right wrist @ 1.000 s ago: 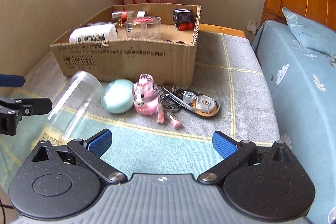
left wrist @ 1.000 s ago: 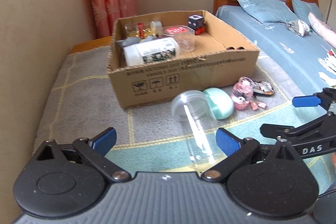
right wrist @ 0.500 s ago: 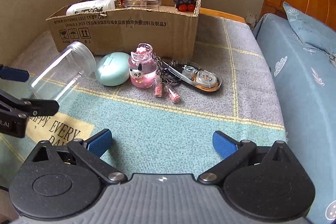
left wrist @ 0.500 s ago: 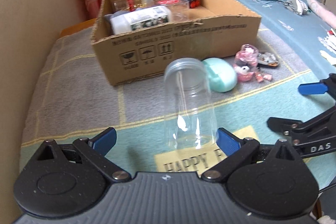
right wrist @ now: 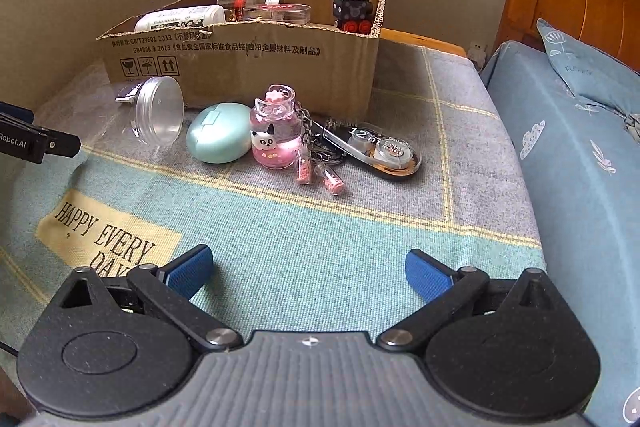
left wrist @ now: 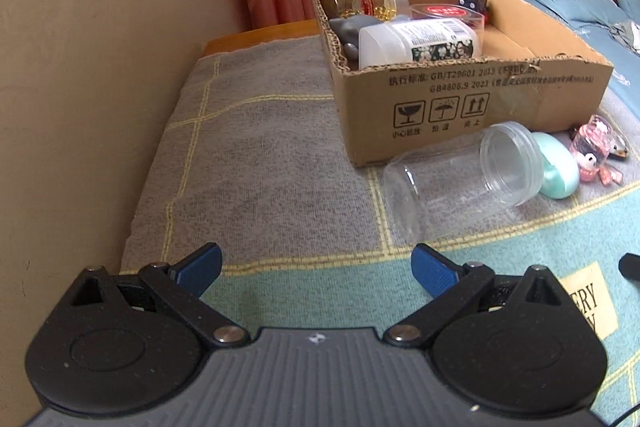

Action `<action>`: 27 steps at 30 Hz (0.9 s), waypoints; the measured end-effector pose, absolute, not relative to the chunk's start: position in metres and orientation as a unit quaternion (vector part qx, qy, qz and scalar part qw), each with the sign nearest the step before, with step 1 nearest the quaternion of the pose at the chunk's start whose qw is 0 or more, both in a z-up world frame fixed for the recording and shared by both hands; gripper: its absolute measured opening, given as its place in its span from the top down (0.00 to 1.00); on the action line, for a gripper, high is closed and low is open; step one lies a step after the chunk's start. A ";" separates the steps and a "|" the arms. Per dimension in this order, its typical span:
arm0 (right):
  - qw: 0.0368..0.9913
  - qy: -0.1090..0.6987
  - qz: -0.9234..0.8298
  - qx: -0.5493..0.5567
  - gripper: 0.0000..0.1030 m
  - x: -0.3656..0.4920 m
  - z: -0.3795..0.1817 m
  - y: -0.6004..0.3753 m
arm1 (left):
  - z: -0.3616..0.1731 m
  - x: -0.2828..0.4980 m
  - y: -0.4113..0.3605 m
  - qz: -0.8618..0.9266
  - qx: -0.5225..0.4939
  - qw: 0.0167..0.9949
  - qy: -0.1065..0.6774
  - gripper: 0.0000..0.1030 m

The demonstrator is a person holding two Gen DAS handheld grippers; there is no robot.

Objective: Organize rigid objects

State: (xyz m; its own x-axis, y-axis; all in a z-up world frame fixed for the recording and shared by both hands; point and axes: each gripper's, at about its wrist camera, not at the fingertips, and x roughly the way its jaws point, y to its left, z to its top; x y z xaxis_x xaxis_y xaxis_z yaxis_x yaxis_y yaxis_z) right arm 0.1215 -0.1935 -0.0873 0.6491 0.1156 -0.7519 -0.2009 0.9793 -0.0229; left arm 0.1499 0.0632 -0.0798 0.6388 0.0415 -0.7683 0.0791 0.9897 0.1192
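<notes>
Clear jar [left wrist: 464, 179] sideways beside box [left wrist: 472, 107]

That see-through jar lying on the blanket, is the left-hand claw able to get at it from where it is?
Probably yes. The left gripper is open and empty, and the clear jar lies on its side just ahead and to its right, with bare blanket between. The cardboard box sits close behind the jar.

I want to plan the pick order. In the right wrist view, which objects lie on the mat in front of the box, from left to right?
clear plastic jar → mint green case → pink bottle keychain → correction tape
</notes>
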 end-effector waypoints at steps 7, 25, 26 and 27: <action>0.895 0.403 0.162 -0.106 0.00 0.134 -0.065 -0.177 | -0.080 0.143 0.062 -0.023 0.063 0.902 0.425 0.02; 0.863 0.369 0.302 -0.165 0.00 0.190 -0.046 -0.146 | -0.069 0.131 0.072 -0.017 0.038 0.907 0.419 0.02; 0.861 0.368 0.309 -0.165 0.00 0.185 -0.045 -0.147 | -0.069 0.130 0.073 -0.017 0.037 0.907 0.419 0.02; 0.860 0.367 0.314 -0.167 0.00 0.181 -0.045 -0.147 | -0.070 0.129 0.074 -0.016 0.037 0.907 0.419 0.02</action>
